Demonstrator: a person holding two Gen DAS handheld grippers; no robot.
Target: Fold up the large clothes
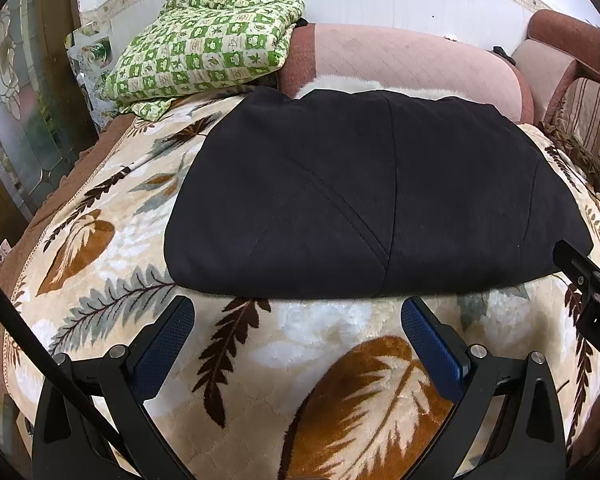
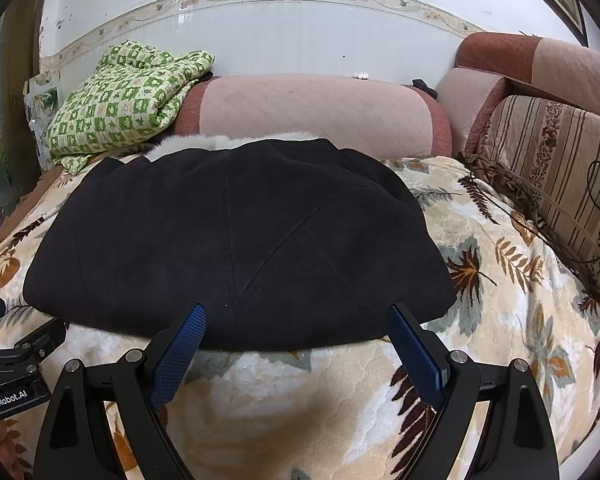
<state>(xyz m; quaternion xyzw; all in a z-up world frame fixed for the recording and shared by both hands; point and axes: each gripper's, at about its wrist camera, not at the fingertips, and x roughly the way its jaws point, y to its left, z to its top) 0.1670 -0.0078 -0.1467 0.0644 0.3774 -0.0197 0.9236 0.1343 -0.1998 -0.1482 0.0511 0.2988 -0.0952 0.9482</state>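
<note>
A large black garment (image 1: 360,192) lies folded into a thick flat stack on a leaf-patterned blanket (image 1: 340,340). White fur trim (image 1: 340,84) shows at its far edge. My left gripper (image 1: 296,312) is open and empty, just short of the garment's near edge. The right gripper's body (image 1: 592,280) shows at the right edge of that view. In the right wrist view the garment (image 2: 228,240) fills the middle. My right gripper (image 2: 296,320) is open, its fingertips at the garment's near edge, holding nothing. The left gripper's body (image 2: 16,360) shows at the left.
A green checkered quilt (image 1: 204,48) is piled at the back left. A pink bolster (image 2: 316,108) lies along the white wall behind the garment. A striped cushion (image 2: 560,184) and sofa back stand at the right. A glass door (image 1: 12,120) is at the left.
</note>
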